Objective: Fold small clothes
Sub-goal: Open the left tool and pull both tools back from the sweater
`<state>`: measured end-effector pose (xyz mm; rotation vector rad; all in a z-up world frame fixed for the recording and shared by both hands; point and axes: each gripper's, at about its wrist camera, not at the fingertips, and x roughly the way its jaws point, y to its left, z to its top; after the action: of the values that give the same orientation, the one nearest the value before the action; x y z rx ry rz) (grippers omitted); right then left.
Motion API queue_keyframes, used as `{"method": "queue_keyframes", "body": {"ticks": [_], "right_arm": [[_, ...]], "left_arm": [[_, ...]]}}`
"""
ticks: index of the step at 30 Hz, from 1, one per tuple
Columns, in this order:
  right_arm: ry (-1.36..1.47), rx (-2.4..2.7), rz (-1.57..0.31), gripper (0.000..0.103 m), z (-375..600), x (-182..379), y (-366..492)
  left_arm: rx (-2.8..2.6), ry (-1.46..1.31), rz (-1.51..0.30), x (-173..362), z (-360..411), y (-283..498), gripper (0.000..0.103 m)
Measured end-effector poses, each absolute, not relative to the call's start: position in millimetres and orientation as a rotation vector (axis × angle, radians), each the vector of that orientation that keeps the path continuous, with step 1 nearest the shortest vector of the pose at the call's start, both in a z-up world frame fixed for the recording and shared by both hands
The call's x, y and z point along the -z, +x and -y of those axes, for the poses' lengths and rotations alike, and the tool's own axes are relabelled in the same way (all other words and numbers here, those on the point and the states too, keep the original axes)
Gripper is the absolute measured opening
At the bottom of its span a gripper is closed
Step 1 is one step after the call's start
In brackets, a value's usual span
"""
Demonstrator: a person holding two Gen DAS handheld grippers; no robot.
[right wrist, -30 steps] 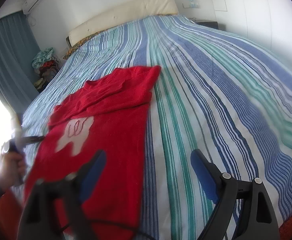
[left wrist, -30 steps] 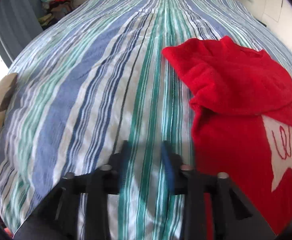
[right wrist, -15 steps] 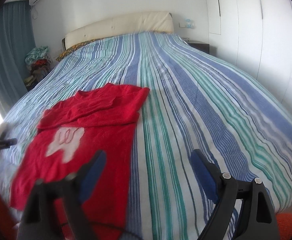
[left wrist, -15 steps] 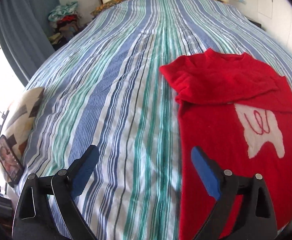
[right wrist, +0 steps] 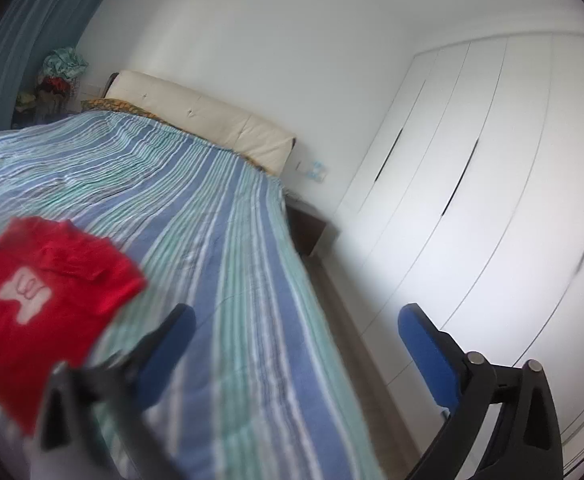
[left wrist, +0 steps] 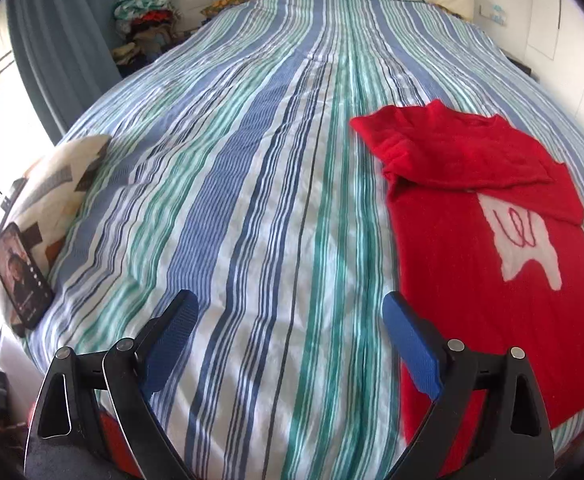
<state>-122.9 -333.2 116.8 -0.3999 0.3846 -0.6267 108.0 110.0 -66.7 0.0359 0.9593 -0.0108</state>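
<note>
A red knit sweater [left wrist: 484, 240] with a white tooth motif lies flat on the striped bedspread [left wrist: 251, 160], its sleeves folded across the chest. It lies to the right in the left wrist view and at the far left in the right wrist view [right wrist: 39, 304]. My left gripper [left wrist: 287, 344] is open and empty, above the bed's near edge, left of the sweater. My right gripper [right wrist: 296, 352] is open and empty, raised off the bed's right side, away from the sweater.
A phone [left wrist: 21, 276] leans on a patterned pillow [left wrist: 51, 188] at the bed's left edge. A pile of clothes [left wrist: 143, 20] sits by the curtain. A cream headboard [right wrist: 203, 120], a nightstand [right wrist: 308, 228] and white wardrobe doors [right wrist: 492, 200] stand at the right.
My left gripper opened from nearly shut and drew back from the sweater. My right gripper pulled away and swung right, toward the wardrobe. The sweater stays flat.
</note>
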Motion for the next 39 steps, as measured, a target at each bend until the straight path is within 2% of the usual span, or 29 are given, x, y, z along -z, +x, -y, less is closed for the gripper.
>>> {"method": "queue_keyframes", "body": {"ticks": [3,6,14,20,22,25,29,39], "right_arm": [[-0.403,0.630,-0.363,0.103,328,-122,-133],[-0.241,0.542,-0.412,0.103,324,-97,-125],[0.035,0.162,-0.667,0.103,279,10,-75],[0.053,-0.193,-0.964,0.102,235,71,-52],[0.070,-0.231,-1.035,0.101,228,88,-44],[0.171,-0.259,-1.112,0.101,226,105,-29],[0.270,-0.238,-1.079,0.101,232,108,-22],[0.216,-0.012,-0.970,0.101,244,92,-35]], "left_arm": [[0.019,-0.008,-0.972,78,-121,90,0.094],[0.033,-0.036,-1.001,87,-129,79,0.094],[0.204,-0.110,-1.035,89,-121,56,0.094],[0.313,0.052,-1.080,104,-73,45,0.092],[0.345,0.085,-1.095,107,-62,42,0.087],[0.356,0.106,-1.106,109,-54,37,0.087],[0.341,0.074,-1.106,106,-60,37,0.087],[0.301,-0.059,-1.110,106,-86,47,0.088]]}}
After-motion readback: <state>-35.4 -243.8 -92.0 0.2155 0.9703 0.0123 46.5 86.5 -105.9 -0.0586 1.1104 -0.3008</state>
